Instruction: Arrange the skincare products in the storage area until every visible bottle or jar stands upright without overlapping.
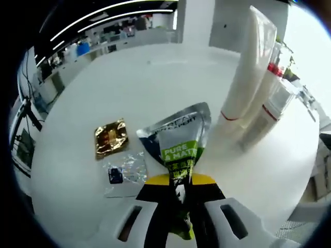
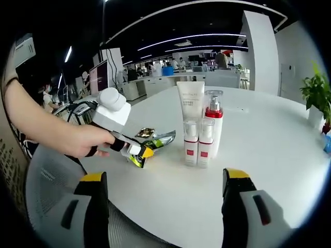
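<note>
The left gripper (image 2: pixel 138 151) pinches a silver-and-green tube (image 1: pixel 178 150) low over the white table (image 2: pixel 269 139), left of the upright bottles (image 2: pixel 199 142), while the right gripper (image 2: pixel 164 206) hangs spread.

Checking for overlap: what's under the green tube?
The green tube is clamped by the left hand-held gripper. Bare table shows around its tip; directly beneath is covered.

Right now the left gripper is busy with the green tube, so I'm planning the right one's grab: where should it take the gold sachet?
Grip the gold sachet by its crinkled edge, coming in low from its open table side, away from the foil packet. It lies flat, so there is no body to clamp. The right gripper is open.
</note>
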`<state>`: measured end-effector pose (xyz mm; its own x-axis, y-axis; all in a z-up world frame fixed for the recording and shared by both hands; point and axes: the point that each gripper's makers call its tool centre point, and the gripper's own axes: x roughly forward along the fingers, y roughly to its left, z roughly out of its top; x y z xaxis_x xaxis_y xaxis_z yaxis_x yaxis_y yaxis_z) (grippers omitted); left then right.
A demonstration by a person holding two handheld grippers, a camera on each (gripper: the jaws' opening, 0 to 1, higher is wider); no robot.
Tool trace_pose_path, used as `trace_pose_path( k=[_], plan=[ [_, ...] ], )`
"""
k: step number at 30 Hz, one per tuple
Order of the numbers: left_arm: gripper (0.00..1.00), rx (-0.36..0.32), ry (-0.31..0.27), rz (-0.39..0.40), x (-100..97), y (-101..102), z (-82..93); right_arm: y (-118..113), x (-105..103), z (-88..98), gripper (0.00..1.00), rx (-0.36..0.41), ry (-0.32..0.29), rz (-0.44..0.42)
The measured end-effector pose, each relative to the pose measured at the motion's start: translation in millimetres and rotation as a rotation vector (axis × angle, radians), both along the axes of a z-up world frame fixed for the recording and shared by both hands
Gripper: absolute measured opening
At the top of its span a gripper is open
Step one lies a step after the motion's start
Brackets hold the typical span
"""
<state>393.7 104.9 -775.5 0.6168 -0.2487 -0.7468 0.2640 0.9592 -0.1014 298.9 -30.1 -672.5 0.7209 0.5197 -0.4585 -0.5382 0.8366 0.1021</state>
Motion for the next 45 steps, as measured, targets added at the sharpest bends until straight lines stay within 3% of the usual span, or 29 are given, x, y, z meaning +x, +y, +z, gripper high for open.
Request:
trace_pose_path(
  k=[2, 4, 7, 9, 18, 29, 34, 38, 40, 45],
  plan=[
    [0.06, -0.012, -0.007, -0.005, -3.0, 0, 2.6, 0, 0, -0.1, 0.91, -0.001, -0.001, 0.001],
    [0.05, -0.064, -0.079, -0.01, 0.8, -4, 15.7, 0, 0, -0.2, 0.9, -0.003, -0.001, 0.001],
    [0.04, -0.045, -0.121, -0.054, -0.7, -5, 28.8, -3, 1, 2.5, 0.84, -0.012, -0.022, -0.017],
    [0.04, -0.066, -0.148, -0.076, -0.8, -9, 39.2, -5, 2, 2.7, 0.85, -0.004, -0.019, -0.026],
    [0.03, -0.038, -0.272, -0.219, -9.4, -23, 81.5, -2, 1, 4.5, 0.85, 0.005, -0.027, -0.016],
    [0.04, -0.044, -0.339, -0.328, -32.7, -29, 116.2, 13, -5, 10.0, 0.85, 0.062, -0.017, 0.057],
    [0.04, -0.031, -0.37, -0.418, -42.9, -32, 127.7, 21, -5, 23.2, 0.82, 0.173, -0.005, 0.083],
    [0.04, 0.0, -0.403, -0.506, -51.9, -38, 137.6, 25, 6, 43.7, 0.8, 0.334, -0.001, 0.05],
    [0.04, -0.016, -0.397, -0.525, -57.0, -42, 140.9, 28, 11, 52.9, 0.76, 0.379, -0.012, 0.05],
    [0.04, -0.063, -0.401, -0.573, -66.4, -50, 149.9, 39, 22, 80.7, 0.62, 0.585, -0.007, 0.055]
  ],
)
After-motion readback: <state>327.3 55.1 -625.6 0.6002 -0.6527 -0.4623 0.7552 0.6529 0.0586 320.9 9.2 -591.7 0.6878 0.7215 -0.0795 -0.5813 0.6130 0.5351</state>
